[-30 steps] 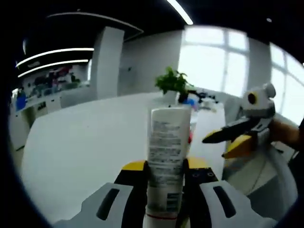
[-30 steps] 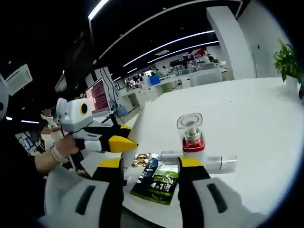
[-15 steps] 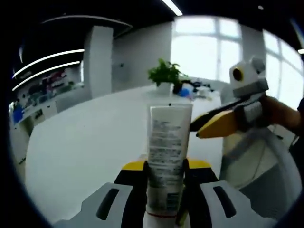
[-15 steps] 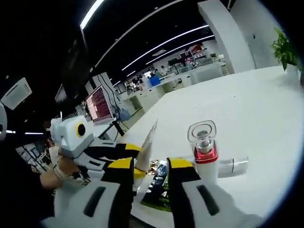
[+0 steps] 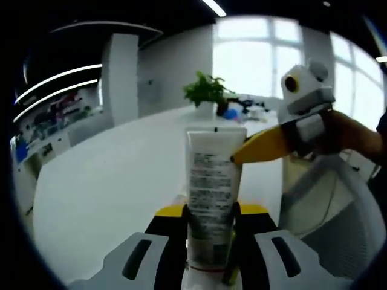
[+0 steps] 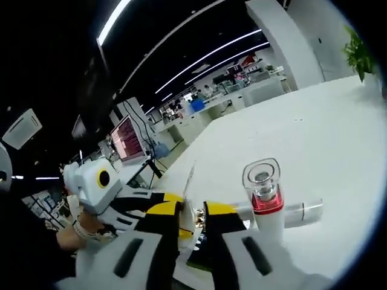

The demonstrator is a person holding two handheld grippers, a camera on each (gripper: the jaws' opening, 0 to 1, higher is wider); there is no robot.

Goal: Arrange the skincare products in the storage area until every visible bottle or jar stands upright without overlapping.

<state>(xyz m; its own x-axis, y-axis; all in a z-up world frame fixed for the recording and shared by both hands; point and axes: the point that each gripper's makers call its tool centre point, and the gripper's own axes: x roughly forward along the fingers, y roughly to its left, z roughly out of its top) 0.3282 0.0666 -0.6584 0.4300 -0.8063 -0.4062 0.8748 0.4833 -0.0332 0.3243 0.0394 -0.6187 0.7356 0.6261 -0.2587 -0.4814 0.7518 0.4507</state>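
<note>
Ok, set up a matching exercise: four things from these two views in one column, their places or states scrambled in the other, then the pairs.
Things:
1. white tube
2. red-collared bottle
3. clear tube
4. potted plant

States:
A. lying flat on the white table
B. standing upright under a clear cap
C. clamped in the left gripper jaws
D. at the table's far side

Pairs: 1-C, 2-B, 3-A, 4-D

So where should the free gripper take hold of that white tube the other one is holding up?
Grip the white tube on its flat upper body near the crimped end, coming from the right side. The left gripper already clamps its lower part, and the broad faces suit the right gripper jaws.
</note>
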